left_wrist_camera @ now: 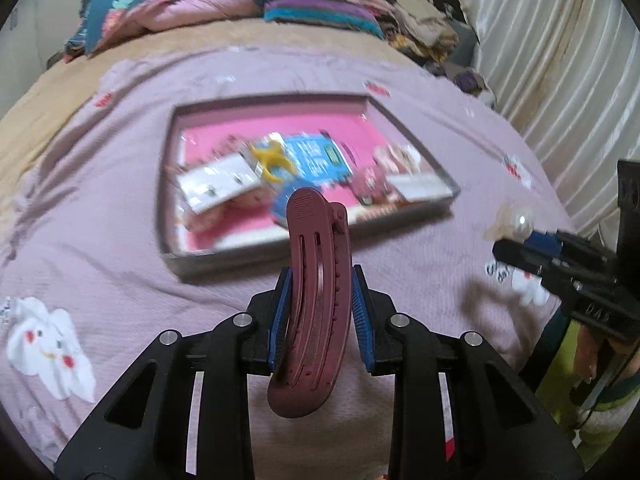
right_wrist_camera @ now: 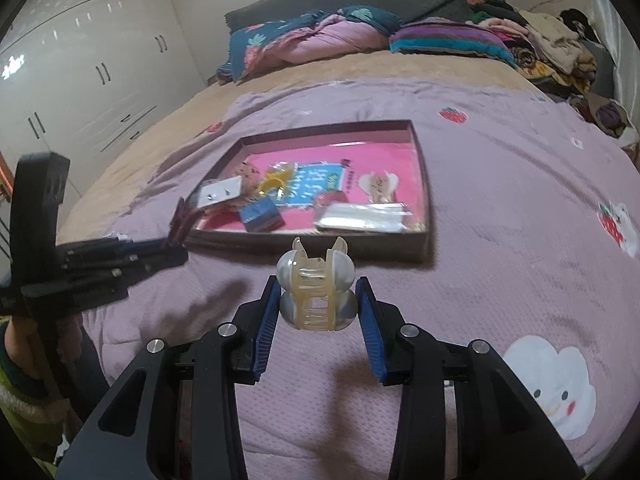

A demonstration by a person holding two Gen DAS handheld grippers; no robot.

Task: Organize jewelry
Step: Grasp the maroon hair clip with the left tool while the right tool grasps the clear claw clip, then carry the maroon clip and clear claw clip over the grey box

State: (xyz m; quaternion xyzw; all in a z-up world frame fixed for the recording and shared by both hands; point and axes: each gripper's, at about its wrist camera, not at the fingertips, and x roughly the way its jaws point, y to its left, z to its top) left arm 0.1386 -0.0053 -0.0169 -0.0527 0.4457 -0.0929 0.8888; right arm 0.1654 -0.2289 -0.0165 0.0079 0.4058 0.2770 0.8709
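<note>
My left gripper [left_wrist_camera: 319,280] is shut on a dark red hair clip [left_wrist_camera: 316,304], held upright above the purple bedspread, just in front of the box. My right gripper [right_wrist_camera: 318,292] is shut on a pearl-white claw clip [right_wrist_camera: 316,286], also a little short of the box. The shallow grey box with a pink floor [left_wrist_camera: 200,258] [right_wrist_camera: 420,184] lies on the bed and holds several items: a yellow clip [right_wrist_camera: 272,182], a blue card [right_wrist_camera: 316,188], a white earring card [right_wrist_camera: 218,194], a small blue box [right_wrist_camera: 262,216]. Each gripper shows in the other's view, the right one [left_wrist_camera: 520,236], the left one [right_wrist_camera: 172,240].
The purple bedspread [right_wrist_camera: 500,184] with rabbit and strawberry prints covers the bed. Folded quilts and piled clothes [right_wrist_camera: 440,40] lie at the headboard end. A white wardrobe [right_wrist_camera: 80,60] stands on the left, a curtain [left_wrist_camera: 560,60] on the right.
</note>
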